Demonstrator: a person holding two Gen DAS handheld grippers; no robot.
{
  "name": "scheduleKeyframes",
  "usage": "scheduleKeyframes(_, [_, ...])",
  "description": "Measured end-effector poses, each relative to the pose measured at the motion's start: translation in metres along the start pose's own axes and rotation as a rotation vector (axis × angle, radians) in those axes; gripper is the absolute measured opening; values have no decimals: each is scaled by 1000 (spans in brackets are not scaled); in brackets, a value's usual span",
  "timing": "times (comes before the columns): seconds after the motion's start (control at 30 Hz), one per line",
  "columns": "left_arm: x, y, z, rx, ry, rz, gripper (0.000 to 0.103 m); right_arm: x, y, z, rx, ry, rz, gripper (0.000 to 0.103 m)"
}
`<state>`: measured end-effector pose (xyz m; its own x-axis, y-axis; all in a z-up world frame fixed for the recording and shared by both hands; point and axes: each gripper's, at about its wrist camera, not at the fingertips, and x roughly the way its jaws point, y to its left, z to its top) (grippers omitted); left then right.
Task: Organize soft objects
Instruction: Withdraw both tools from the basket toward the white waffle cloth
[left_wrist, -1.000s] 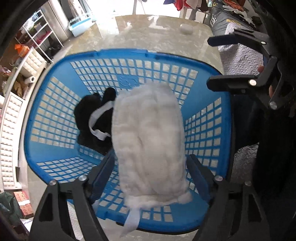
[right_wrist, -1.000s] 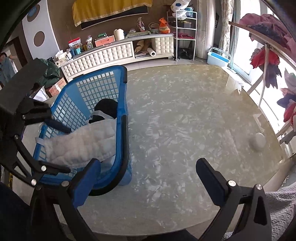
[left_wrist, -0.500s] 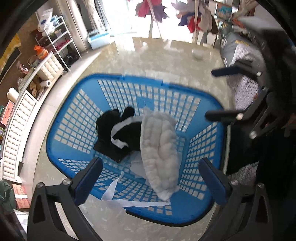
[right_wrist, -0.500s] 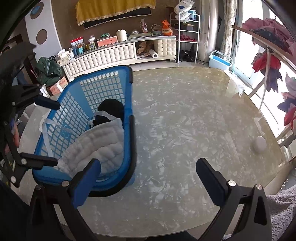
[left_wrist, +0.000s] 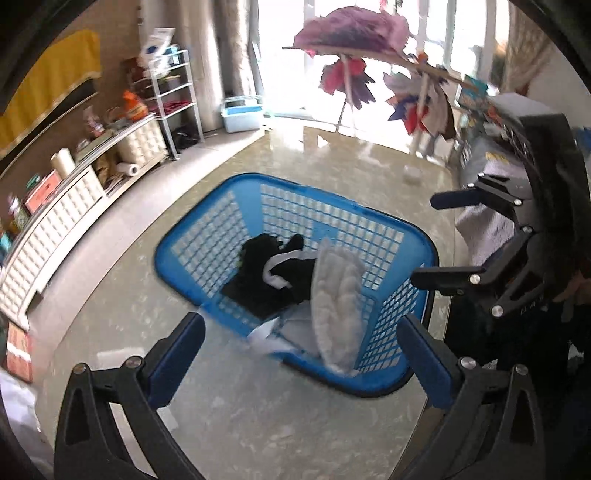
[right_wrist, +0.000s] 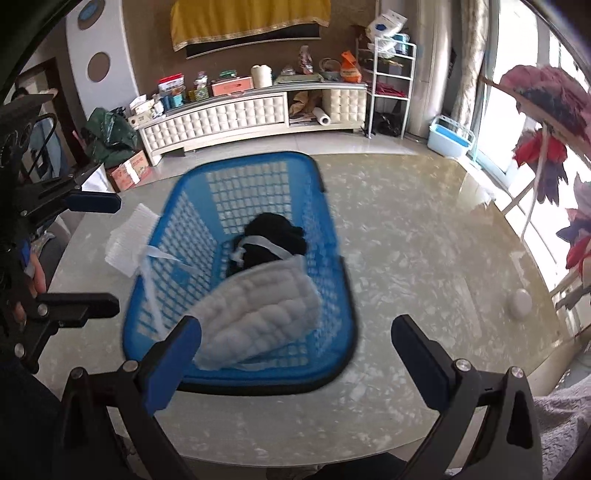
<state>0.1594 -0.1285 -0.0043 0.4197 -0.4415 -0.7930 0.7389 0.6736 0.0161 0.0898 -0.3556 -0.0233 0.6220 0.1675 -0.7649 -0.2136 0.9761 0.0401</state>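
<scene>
Both tools spread, empty; white quilted cloth (right_wrist: 258, 317) in blue basket (right_wrist: 332, 258); only right view shows white sheet (right_wrist: 129, 236) outside.

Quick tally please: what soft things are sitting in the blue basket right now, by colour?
White quilted cloth with ties: 1
Black garment: 1
Total in the blue basket: 2
A white tie hangs over the basket's side wall.
</scene>
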Motion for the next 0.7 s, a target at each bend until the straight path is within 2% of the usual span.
scheduleKeyframes(0.13, [-17, 22, -18, -74, -30, 16, 103, 1, 27, 12, -45, 9, 7, 103])
scheduleKeyframes(0.27, [-35, 41, -39, -108, -34, 81, 103, 5, 57, 28, -92, 20, 37, 103])
scheduleKeyframes(0.43, [-56, 66, -69, -169, -42, 116, 103, 16, 94, 43, -163, 25, 46, 103])
scheduleKeyframes(0.7, [-87, 116, -118, -331, -48, 205, 103, 52, 158, 68, -234, 69, 110, 103])
